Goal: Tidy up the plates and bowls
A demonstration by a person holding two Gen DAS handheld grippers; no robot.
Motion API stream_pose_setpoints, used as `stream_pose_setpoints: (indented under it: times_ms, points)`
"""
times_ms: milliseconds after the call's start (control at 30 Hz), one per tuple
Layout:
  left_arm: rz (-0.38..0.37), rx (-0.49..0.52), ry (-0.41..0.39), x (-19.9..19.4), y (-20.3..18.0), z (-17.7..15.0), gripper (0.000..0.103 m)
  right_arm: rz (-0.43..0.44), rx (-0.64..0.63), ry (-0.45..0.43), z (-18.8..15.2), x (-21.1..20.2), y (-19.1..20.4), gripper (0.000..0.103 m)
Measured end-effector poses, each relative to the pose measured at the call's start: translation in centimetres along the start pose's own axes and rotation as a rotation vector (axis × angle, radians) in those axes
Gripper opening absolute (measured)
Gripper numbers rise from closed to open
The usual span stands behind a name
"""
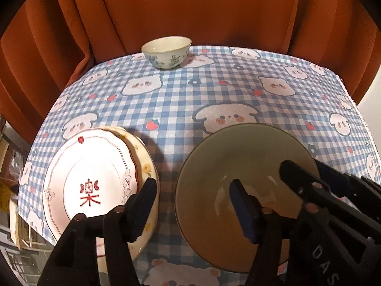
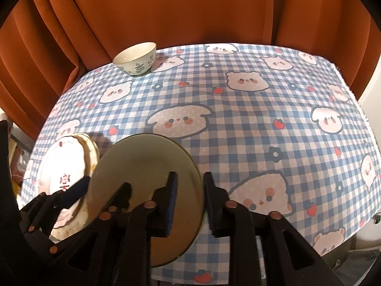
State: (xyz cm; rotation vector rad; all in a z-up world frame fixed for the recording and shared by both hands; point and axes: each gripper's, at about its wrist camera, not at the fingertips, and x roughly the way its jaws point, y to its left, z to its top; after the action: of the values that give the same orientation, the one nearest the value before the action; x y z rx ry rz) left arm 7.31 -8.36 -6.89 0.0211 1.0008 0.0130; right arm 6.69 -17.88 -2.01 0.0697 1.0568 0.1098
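Behind left tool (image 1: pixel 193 208), stacked plates' (image 1: pixel 95 178) near edge hidden.

A red character, 乐, is painted in the white plate (image 1: pixel 90 186); pale letters "DAS" stand on the right gripper (image 1: pixel 301 183) body

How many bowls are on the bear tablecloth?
2. A small flowered bowl sits at the far edge by the curtain. A big green bowl sits near, beside the stacked plates, with gripper fingers around its rim.
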Motion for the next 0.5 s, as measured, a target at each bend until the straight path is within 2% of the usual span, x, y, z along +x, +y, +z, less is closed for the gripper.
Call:
stream_pose_setpoints:
  times_ms: [67,133,500]
  points:
    - [-0.030,0.007,0.005,-0.2,0.2,0.2,0.074,-0.011,0.001,-0.010,0.2,-0.4,0.3,0.055]
    - [-0.052,0.014,0.013,-0.3,0.4,0.4,0.075,-0.008,0.013,-0.013,0.2,-0.7,0.4,0.066]
    - [-0.104,0.056,-0.019,-2.1,2.3,1.9,0.077,-0.063,0.028,-0.037,1.2,-2.7,2.9,0.067]
